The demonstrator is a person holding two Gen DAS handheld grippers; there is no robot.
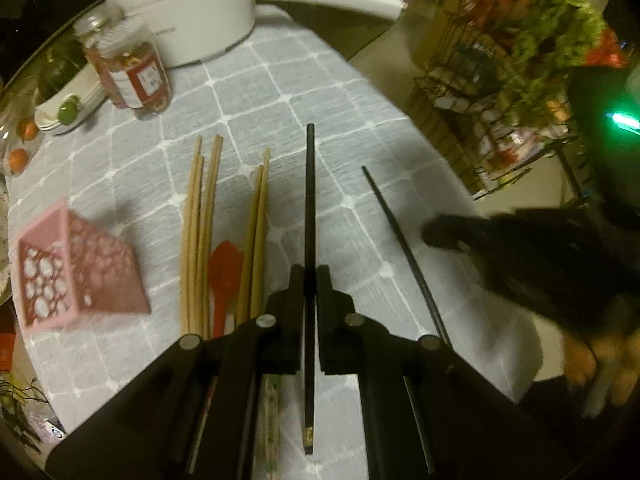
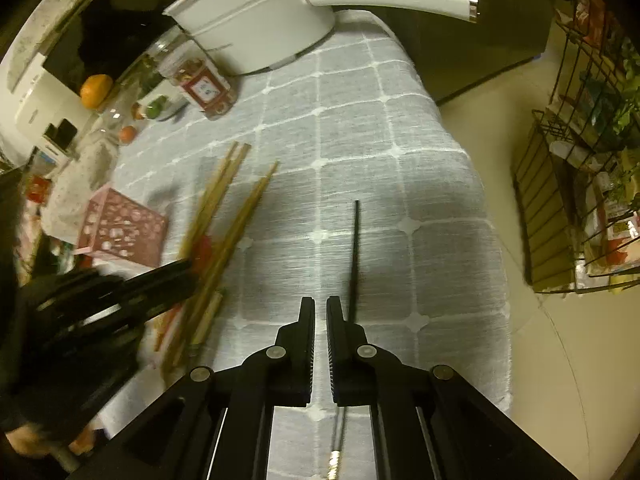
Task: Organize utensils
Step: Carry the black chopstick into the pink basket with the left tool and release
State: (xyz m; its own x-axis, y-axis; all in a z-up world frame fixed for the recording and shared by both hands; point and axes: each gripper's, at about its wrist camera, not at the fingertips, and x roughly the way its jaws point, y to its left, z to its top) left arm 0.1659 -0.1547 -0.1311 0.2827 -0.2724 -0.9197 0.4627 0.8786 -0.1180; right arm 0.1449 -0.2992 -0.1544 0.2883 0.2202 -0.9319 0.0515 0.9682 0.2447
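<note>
Though the red spoon lies half hidden under the wooden chopsticks, the left gripper clearly pinches a black chopstick pointing to twelve o'clock. The right gripper is nearly closed and empty; the second black chopstick lies at its one o'clock.

A grey tablecloth crossed by a white grid with white diamond knots covers the bench. On it: tan wooden chopsticks, 2 black chopsticks, one with a gold-banded end, a red-orange spoon, a pink holder pierced with round holes, a white pot and a red-labelled jar. The tongs are black.
</note>
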